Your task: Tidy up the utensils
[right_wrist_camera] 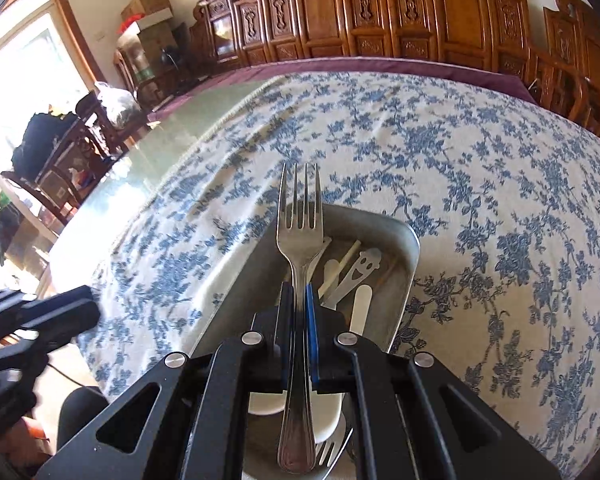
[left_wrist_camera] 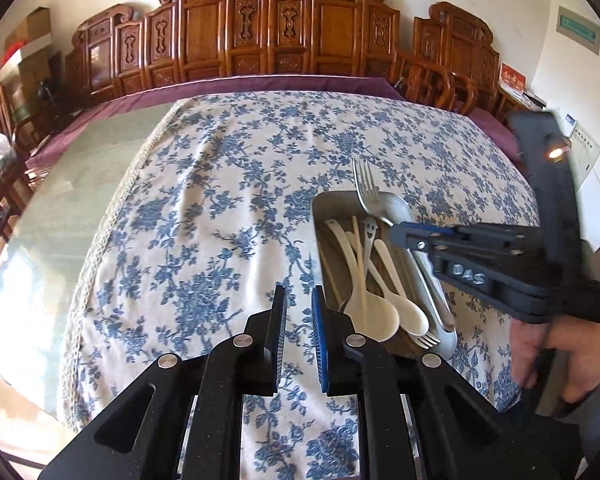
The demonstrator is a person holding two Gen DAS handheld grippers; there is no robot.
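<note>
A metal tray (left_wrist_camera: 449, 343) on the floral cloth holds white plastic spoons (left_wrist_camera: 380, 316), a smiley-face utensil (left_wrist_camera: 370, 229) and a metal fork (left_wrist_camera: 426, 338). My right gripper (right_wrist_camera: 300, 312) is shut on a second metal fork (right_wrist_camera: 300, 236), gripping its neck. The tines point away over the tray (right_wrist_camera: 408, 242). In the left wrist view the right gripper (left_wrist_camera: 400, 236) hangs over the tray's right side with its fork (left_wrist_camera: 366, 188) sticking out. My left gripper (left_wrist_camera: 300, 312) hovers just left of the tray. Its jaws stand slightly apart with nothing between them. It also shows as a blurred gripper (right_wrist_camera: 86, 312).
The blue-and-white tablecloth (left_wrist_camera: 220, 200) covers most of a glass-topped table (left_wrist_camera: 60, 208), bare at the left. Carved wooden chairs (left_wrist_camera: 260, 32) line the far side. A person's hand (left_wrist_camera: 568, 352) holds the right gripper's handle at the near right.
</note>
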